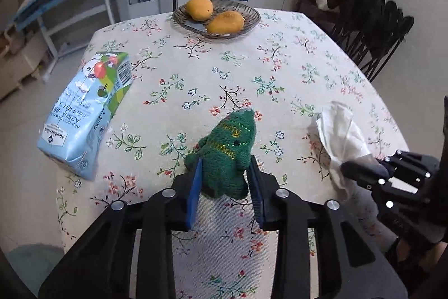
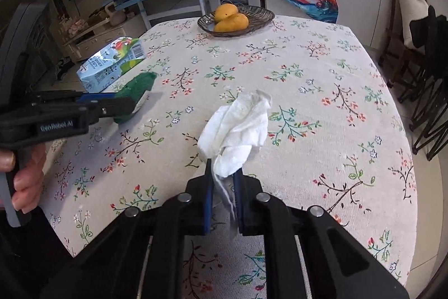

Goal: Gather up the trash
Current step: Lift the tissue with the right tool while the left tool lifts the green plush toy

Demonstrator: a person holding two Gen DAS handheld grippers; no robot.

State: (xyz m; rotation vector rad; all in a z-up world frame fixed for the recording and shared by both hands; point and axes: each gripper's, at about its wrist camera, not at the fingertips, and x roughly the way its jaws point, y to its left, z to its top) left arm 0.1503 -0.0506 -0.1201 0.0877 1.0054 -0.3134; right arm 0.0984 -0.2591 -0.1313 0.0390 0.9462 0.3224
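Note:
My left gripper (image 1: 225, 173) is shut on a green knitted cloth (image 1: 228, 147), held just above the floral tablecloth; both also show in the right wrist view, the gripper (image 2: 123, 105) and the cloth (image 2: 137, 88). My right gripper (image 2: 222, 173) is shut on a crumpled white tissue (image 2: 238, 125), which sticks up and forward from the jaws over the table. In the left wrist view the tissue (image 1: 341, 131) and right gripper (image 1: 361, 170) are at the right edge.
A light-blue snack bag (image 1: 86, 108) lies at the table's left edge, also in the right wrist view (image 2: 112, 66). A glass plate (image 1: 252, 16) with two mangoes sits at the far edge. Black chairs (image 1: 375, 27) stand to the right. The table (image 2: 322, 91) carries a floral cloth.

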